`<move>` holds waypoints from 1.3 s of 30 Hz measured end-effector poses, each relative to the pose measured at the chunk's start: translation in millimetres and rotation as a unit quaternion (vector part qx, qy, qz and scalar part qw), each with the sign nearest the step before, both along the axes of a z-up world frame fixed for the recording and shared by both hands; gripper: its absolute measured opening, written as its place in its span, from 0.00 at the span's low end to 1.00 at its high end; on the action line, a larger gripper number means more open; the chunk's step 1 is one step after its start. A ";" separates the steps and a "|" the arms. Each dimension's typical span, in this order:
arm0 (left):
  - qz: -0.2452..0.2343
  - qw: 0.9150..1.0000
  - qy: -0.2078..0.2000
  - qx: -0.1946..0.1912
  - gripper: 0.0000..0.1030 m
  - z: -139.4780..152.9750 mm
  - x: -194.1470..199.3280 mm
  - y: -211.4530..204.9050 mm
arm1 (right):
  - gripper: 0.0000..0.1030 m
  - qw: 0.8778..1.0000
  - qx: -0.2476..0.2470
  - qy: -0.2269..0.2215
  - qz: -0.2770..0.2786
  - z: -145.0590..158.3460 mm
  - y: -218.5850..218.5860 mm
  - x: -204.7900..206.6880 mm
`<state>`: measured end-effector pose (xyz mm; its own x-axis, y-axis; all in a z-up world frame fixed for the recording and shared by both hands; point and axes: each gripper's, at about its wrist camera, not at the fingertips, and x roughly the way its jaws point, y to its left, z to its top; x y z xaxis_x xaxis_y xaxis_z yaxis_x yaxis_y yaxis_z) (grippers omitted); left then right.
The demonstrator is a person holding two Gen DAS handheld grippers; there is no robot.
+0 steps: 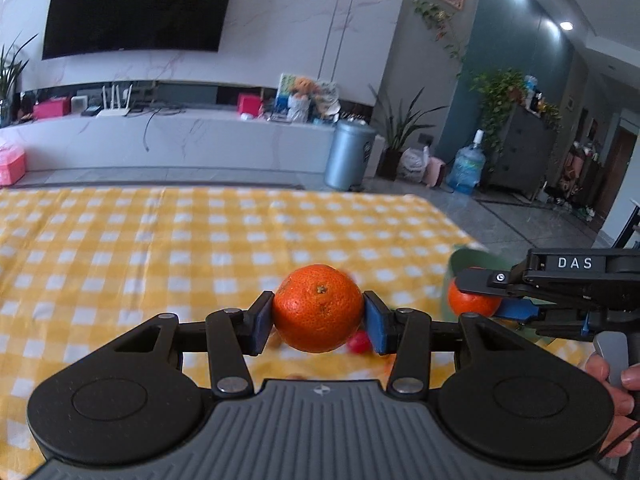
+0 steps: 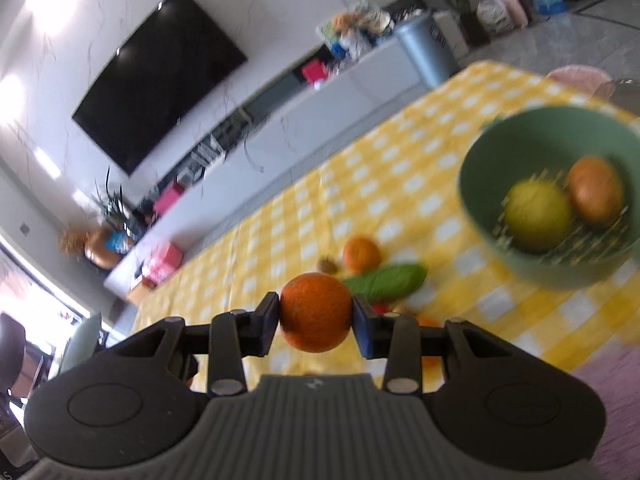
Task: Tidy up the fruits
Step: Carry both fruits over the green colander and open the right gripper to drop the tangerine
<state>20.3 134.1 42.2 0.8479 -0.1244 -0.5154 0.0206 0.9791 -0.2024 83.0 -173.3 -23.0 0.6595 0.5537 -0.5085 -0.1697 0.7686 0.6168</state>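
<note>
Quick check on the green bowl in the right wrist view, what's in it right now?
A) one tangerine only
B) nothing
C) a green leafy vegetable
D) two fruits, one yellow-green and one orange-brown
D: the green bowl holds a yellow-green fruit and an orange-brown fruit side by side; the view is blurred, so their exact kinds are unclear.

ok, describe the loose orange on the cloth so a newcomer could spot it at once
In the right wrist view, start at the green bowl on the yellow checked tablecloth. To the bowl's left lies a long green vegetable; the loose orange sits just beyond it, next to a small brown fruit. Unlike the other oranges, no fingers clamp it; it rests on the cloth.
</note>
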 end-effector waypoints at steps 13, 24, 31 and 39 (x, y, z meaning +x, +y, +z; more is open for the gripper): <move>-0.053 0.998 0.008 -0.011 0.52 40.3 52.4 -61.5 | 0.35 0.994 0.030 -0.002 -0.103 22.0 -113.8 11.9; -0.121 0.989 0.063 -0.055 0.52 25.9 137.6 -128.9 | 0.35 0.989 0.025 0.057 -0.134 2.2 -175.3 67.7; -0.145 0.982 0.098 -0.068 0.52 -6.0 175.6 -158.2 | 0.36 0.987 0.021 0.095 -0.127 -29.2 -183.0 121.6; -0.150 0.979 0.123 -0.055 0.52 -29.7 187.6 -169.8 | 0.36 0.985 -0.080 0.113 -0.105 -50.5 -153.6 170.4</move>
<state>207.9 -35.6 12.4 0.6159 -0.4159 -0.6691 0.2422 0.9081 -0.3415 253.4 -326.9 -73.6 0.6099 0.3180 -0.7259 0.1309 0.8629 0.4881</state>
